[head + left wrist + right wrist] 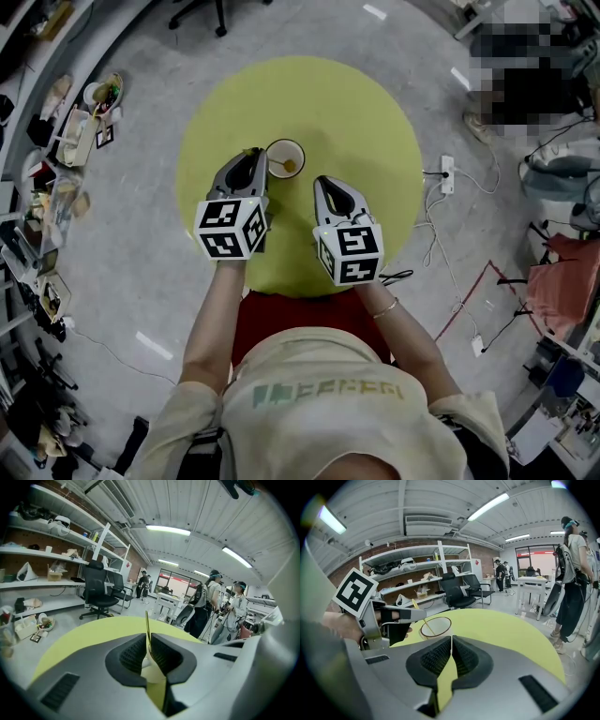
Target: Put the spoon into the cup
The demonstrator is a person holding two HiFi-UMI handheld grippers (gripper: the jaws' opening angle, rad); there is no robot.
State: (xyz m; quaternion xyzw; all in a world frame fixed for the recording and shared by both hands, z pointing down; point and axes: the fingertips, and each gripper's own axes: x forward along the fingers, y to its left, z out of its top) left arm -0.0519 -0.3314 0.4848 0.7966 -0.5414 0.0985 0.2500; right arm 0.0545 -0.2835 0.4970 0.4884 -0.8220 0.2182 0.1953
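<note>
A white cup with a brown rim (pixel 285 157) stands on the round yellow-green table (pixel 366 131), towards the middle. A thin yellow spoon (pixel 287 166) rests with its bowl inside the cup. In the left gripper view its handle (pixel 146 623) stands upright between the jaws. My left gripper (pixel 258 154) is shut on that handle, just left of the cup and over its rim (pixel 148 641). My right gripper (pixel 322 181) hovers right of the cup, a little nearer to me, shut with nothing in it (pixel 451 641). From there I see the cup (pixel 436 626) and the slanted handle (pixel 416 607).
The table's near edge lies close to the person's body. Shelves (pixel 42 550) and floor clutter (pixel 66 131) line the left side. A black office chair (pixel 98 592) stands beyond the table. People (pixel 211 602) stand at the far right. A power strip (pixel 447 173) and cables lie on the floor.
</note>
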